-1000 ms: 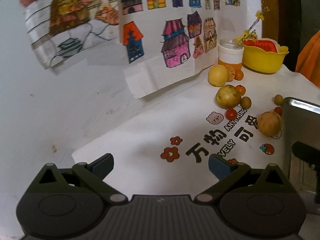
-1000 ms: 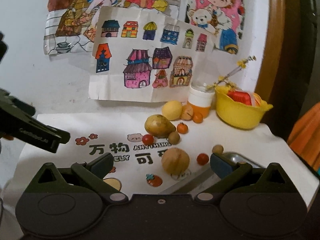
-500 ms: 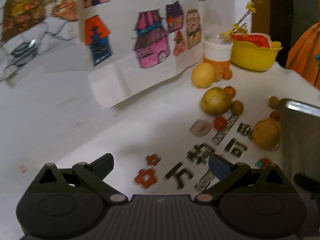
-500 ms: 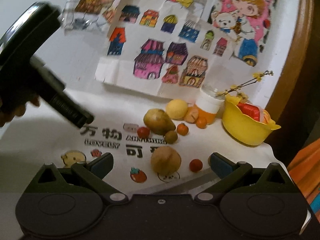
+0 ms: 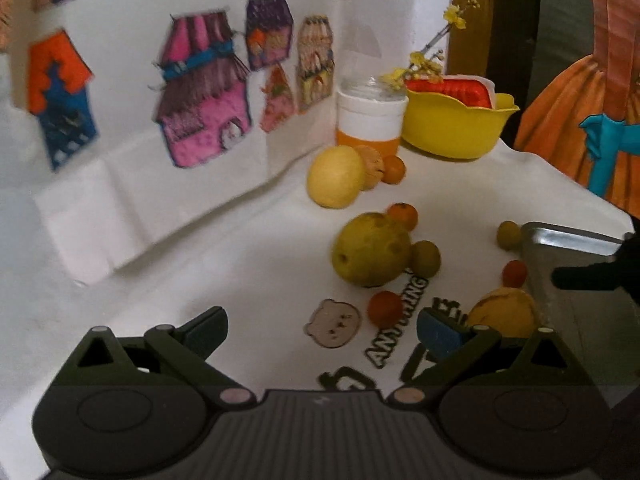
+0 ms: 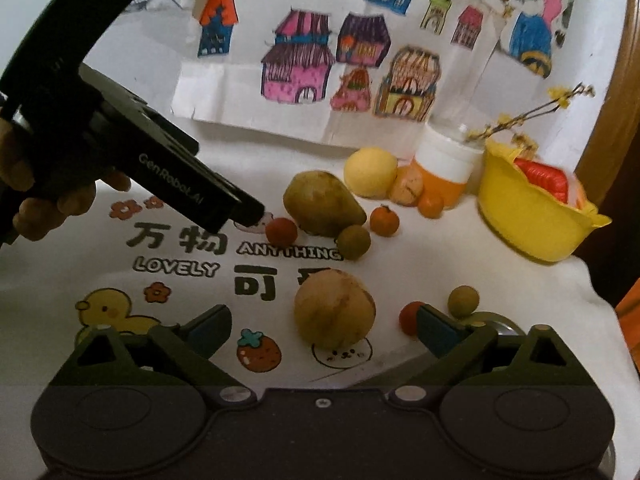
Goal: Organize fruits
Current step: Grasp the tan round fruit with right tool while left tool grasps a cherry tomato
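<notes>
Several fruits lie on a white printed cloth (image 6: 180, 264). A green-brown pear (image 5: 370, 250) (image 6: 322, 204) sits in the middle, with a small red tomato (image 5: 385, 309) (image 6: 281, 231) in front of it. A round tan fruit (image 6: 334, 314) (image 5: 502, 316) lies just ahead of my right gripper (image 6: 324, 328), which is open and empty. My left gripper (image 5: 322, 326) is open and empty, low over the cloth, short of the tomato. A yellow lemon-like fruit (image 5: 335, 176) (image 6: 370, 172) stands by the wall. A metal tray (image 5: 576, 276) lies at the right.
A yellow bowl (image 5: 456, 128) (image 6: 528, 216) holding something red stands at the back right, next to a white and orange jar (image 5: 370, 120) (image 6: 446, 168). Small orange and green fruits are scattered around. Drawings hang on the wall behind. The left gripper's body (image 6: 120, 128) crosses the right wrist view.
My left gripper has moved forward and right, toward the fruits. My right gripper has moved closer to the round tan fruit. Both stay open.
</notes>
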`<action>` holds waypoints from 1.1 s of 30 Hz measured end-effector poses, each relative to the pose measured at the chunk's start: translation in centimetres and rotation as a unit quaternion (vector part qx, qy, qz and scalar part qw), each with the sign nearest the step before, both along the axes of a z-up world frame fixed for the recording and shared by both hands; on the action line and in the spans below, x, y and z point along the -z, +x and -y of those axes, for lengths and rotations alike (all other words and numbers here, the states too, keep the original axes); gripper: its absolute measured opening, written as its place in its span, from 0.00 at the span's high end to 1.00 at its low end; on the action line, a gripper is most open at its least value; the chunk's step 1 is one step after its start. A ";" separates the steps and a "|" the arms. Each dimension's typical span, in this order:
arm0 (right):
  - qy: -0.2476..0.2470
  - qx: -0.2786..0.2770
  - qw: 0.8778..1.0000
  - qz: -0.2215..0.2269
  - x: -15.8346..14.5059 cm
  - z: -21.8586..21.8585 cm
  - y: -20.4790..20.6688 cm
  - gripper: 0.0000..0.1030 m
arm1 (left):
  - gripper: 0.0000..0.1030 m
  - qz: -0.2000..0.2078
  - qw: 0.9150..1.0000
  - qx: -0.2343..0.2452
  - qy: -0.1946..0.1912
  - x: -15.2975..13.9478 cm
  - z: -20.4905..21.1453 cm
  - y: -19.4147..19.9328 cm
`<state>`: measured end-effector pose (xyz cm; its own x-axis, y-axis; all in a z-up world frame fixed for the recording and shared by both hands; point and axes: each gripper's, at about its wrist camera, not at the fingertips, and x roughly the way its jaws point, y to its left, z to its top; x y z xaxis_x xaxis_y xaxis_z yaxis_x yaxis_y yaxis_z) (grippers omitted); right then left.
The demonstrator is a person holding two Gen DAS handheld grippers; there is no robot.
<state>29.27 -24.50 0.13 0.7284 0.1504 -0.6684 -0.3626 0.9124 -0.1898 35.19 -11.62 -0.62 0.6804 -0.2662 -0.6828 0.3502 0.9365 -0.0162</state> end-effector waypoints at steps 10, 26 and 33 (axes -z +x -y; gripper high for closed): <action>0.007 0.014 1.000 -0.006 1.3 0.6 1.9 0.23 | 0.02 -0.014 1.000 0.015 -0.012 1.7 1.4 1.0; 0.047 0.019 0.999 -0.008 1.3 1.0 2.2 0.49 | 0.37 0.000 0.998 0.054 -0.015 2.1 2.5 0.8; 0.041 0.020 0.999 -0.010 1.3 0.9 2.2 0.49 | 0.68 -0.002 0.998 0.066 -0.020 1.9 2.9 0.7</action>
